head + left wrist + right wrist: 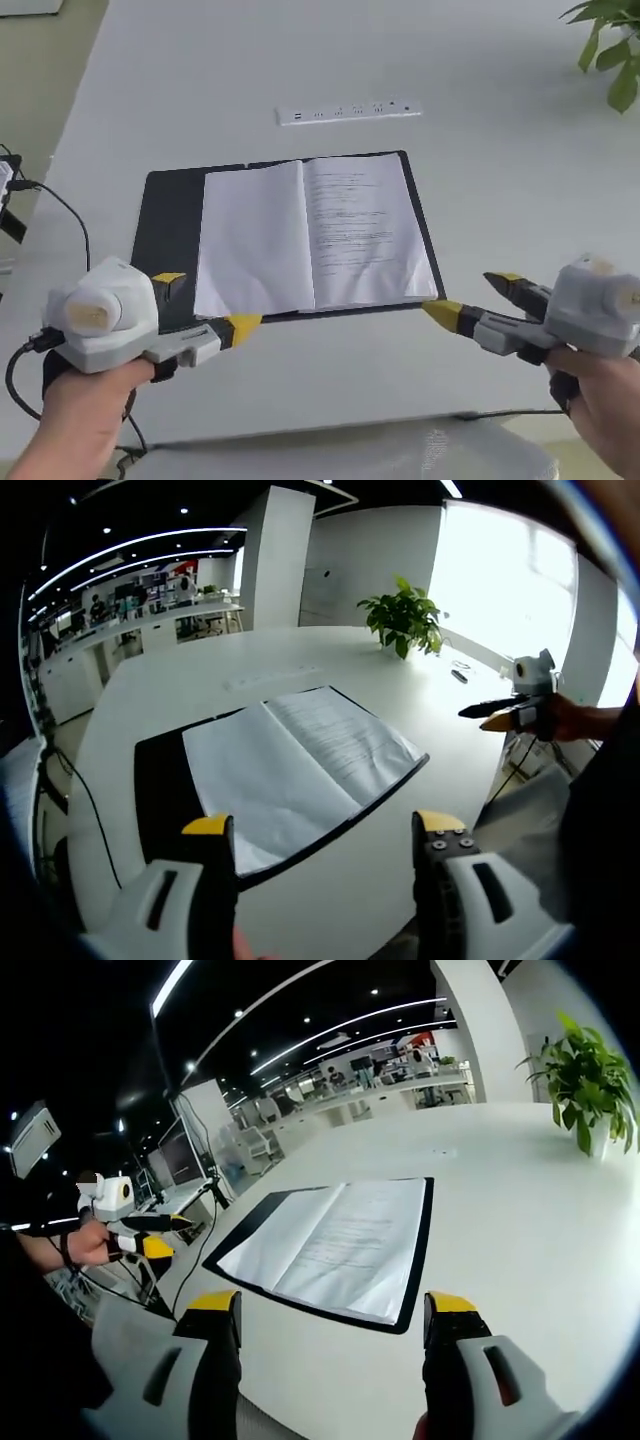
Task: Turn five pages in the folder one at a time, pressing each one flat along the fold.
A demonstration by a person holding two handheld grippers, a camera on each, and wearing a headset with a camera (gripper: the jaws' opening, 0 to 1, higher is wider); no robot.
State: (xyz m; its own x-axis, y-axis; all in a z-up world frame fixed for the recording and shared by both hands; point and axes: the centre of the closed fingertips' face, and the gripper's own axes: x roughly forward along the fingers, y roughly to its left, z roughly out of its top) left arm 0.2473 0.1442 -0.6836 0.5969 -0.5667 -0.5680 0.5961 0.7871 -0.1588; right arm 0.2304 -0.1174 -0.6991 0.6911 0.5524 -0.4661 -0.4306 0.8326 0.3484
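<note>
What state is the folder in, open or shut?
Open: the folder lies spread flat on the table, showing a blank page and a printed page either side of the fold.

Bright, even light lies on the white table around the folder, which casts barely any shadow. In the left gripper view the window beyond the folder burns out to white glare; in the right gripper view ceiling light strips glow above it. Both gripper views bow the table's edges; the folder's print reads soft.
</note>
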